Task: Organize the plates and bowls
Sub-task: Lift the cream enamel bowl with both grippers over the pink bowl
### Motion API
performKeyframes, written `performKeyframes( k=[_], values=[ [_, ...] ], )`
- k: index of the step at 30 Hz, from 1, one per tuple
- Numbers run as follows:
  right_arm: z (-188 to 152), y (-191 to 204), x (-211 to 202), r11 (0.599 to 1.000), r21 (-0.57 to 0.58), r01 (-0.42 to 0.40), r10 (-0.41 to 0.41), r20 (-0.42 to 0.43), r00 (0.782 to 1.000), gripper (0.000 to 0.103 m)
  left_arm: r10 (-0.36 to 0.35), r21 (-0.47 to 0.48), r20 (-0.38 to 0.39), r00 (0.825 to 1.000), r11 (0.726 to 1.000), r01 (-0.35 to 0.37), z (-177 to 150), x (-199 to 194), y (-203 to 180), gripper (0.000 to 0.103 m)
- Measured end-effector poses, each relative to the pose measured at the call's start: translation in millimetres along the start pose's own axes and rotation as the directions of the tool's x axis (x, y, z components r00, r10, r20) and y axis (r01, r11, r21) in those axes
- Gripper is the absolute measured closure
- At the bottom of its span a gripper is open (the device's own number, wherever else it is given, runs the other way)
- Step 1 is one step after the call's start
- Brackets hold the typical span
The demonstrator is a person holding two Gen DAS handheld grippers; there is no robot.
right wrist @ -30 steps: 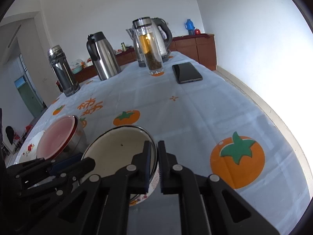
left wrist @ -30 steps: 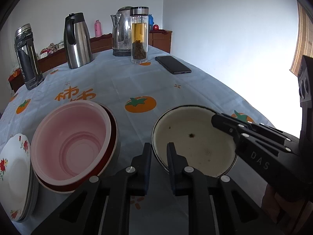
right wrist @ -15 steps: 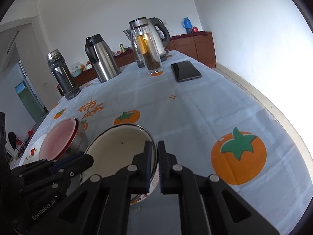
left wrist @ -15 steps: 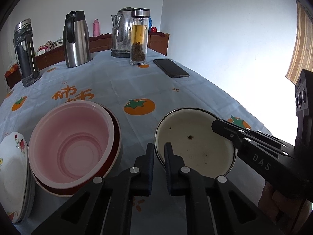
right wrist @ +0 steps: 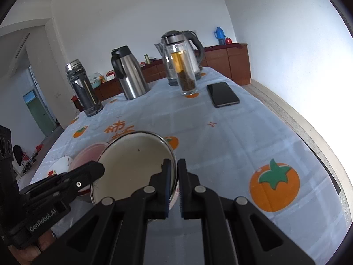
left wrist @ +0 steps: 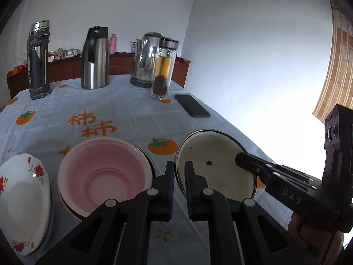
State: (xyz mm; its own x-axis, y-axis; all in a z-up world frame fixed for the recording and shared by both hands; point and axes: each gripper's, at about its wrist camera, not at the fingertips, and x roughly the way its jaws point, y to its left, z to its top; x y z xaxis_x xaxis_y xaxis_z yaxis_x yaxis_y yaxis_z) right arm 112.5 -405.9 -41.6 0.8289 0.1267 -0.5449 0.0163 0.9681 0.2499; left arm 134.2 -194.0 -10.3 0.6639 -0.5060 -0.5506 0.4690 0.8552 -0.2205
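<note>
Bowl [left wrist: 217,170] with cream inside and dark rim, pinched on both sides and lifted off the tablecloth [left wrist: 136,114], tilted so the inside faces the cameras. Left tongs [left wrist: 179,173] clamped on the near-left edge of the rim, one finger inside, one outside. Right tongs [right wrist: 174,172] doing the same on the opposite edge, closed tight on the rim with barely a gap showing. Couple of dark specks stuck on the inside of the bowl.

Just left of it, pink bowl [left wrist: 104,172] nested inside a red one [left wrist: 146,154], both sitting on the table. Further left, white plate with red flowers [left wrist: 24,203] stacked on what looks like more plates, right at the table edge. Can't tell how many underneath.

Far end of the table, well away from the dishes: dark thermos [left wrist: 38,59] on the left, steel jug with black handle [left wrist: 95,58] next to it, then electric kettle [left wrist: 145,59] with glass tea bottle [left wrist: 163,68] standing just in front of it, tea leaves settled at the bottom. Black phone [left wrist: 192,108] lying flat to the right of the bottle. Orange persimmon prints and orange characters all over the cloth. Wooden sideboard [right wrist: 227,63] along the back wall with a blue flask [right wrist: 219,35] on top. Bamboo blind [left wrist: 335,66] at the right in the left view.
</note>
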Motion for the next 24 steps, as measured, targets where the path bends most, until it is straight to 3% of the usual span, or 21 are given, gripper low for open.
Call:
performKeyframes(
  k=[20, 24],
  values=[
    [24, 75, 12, 0.988, -0.139, -0.063, 0.062, -0.009, 0.998, 0.095, 0.070, -0.156, 0.105, 0.992, 0.986, -0.053, 19, -32, 66, 0.093],
    [26, 86, 17, 0.984, -0.165, -0.065, 0.064, -0.009, 0.998, 0.095, 0.111, -0.161, 0.115, 0.987, 0.983, -0.092, 20, -34, 74, 0.093]
  ],
)
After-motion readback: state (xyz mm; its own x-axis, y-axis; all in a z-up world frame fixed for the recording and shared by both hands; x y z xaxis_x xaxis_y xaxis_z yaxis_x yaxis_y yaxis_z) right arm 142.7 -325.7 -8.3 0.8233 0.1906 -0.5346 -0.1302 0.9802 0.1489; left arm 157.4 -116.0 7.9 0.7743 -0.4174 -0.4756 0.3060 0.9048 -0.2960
